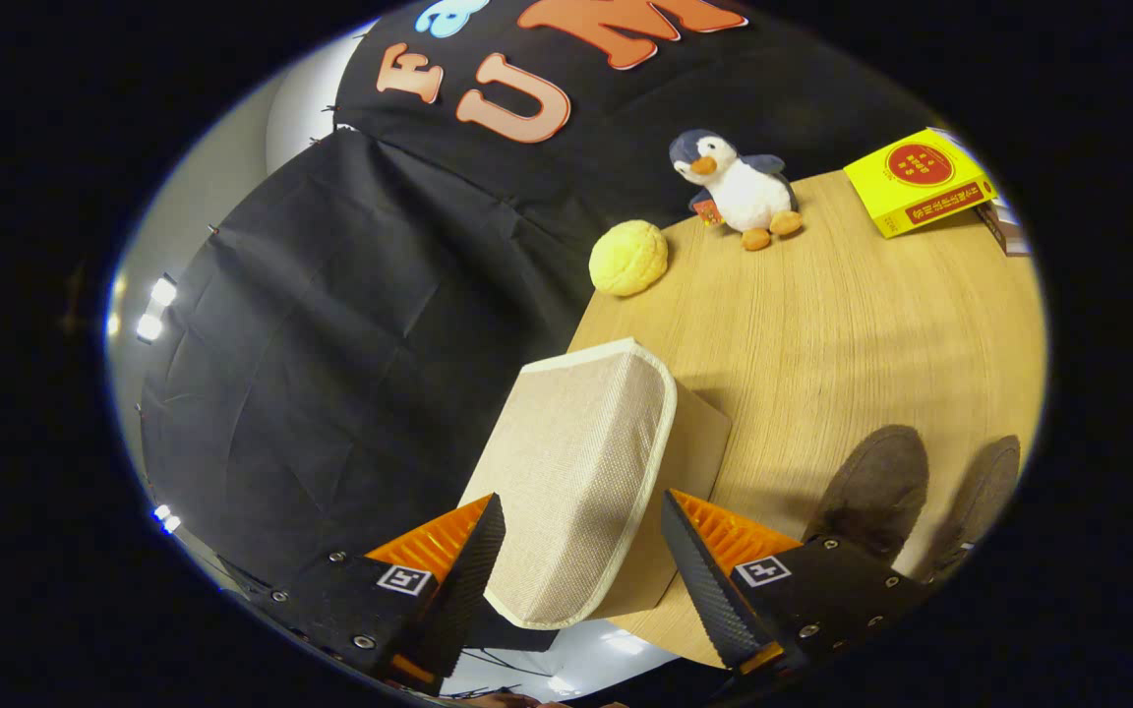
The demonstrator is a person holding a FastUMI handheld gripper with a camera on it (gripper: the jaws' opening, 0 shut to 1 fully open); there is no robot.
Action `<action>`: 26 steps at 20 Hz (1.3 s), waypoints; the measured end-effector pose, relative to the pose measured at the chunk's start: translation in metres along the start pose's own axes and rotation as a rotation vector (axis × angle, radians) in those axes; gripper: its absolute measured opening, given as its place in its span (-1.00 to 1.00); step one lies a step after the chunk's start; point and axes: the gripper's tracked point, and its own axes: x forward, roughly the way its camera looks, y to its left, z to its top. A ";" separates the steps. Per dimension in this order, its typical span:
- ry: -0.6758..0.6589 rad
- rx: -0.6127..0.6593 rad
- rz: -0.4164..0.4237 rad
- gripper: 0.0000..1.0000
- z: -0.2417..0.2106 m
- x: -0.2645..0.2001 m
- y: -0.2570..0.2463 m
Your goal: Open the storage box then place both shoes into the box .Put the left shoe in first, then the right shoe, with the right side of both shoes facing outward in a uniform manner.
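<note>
wooden table (822, 324) in a black-draped booth. box (576, 482) near its edge, fabric lid (571, 472) between the fingers, which stand apart and press on nothing: gripper (581, 560) released. lid looks light, soft, grippy; best pinched at its piped rim. shoes (876, 492) right of box; bun (627, 258), penguin (739, 189), yellow carton (921, 182) beyond box.

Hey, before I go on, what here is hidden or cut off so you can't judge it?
- Storage box interior, gripper view: its fabric lid covers it.
- Two shoes: heels hidden behind a tool finger, so left and right are unclear.
- Tool: fingers flank the lid; contact unclear.
- Yellow carton print: too small.
</note>
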 end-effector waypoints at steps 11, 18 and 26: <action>0.064 0.173 0.136 0.92 -0.028 0.048 -0.002; 0.030 0.167 0.202 0.53 -0.007 0.016 0.027; -0.085 0.053 0.265 -0.44 0.047 -0.007 0.121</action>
